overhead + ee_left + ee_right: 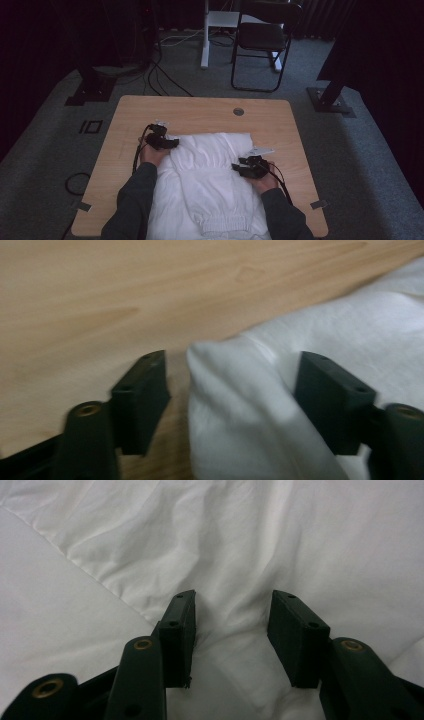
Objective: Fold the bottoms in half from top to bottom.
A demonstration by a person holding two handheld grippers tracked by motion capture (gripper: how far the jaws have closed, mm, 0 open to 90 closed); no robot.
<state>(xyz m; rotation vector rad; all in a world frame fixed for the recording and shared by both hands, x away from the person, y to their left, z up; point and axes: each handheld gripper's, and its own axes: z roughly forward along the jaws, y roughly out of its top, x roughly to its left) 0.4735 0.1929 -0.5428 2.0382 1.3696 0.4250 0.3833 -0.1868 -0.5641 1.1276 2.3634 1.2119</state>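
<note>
Left gripper (167, 142) sits at the garment's (210, 175) far-left edge, jaws apart, a fold of cloth (235, 410) loose between them, not pinched. To fold well, it likely needs to close on that edge before lifting. Right gripper (245, 167) rests on the right side, jaws parted over wrinkled fabric, nothing clamped; best to bite a seam, not the loose middle. Garment is white, crumpled, elastic hem nearest the person, spread across the table (150, 107) centre.
</note>
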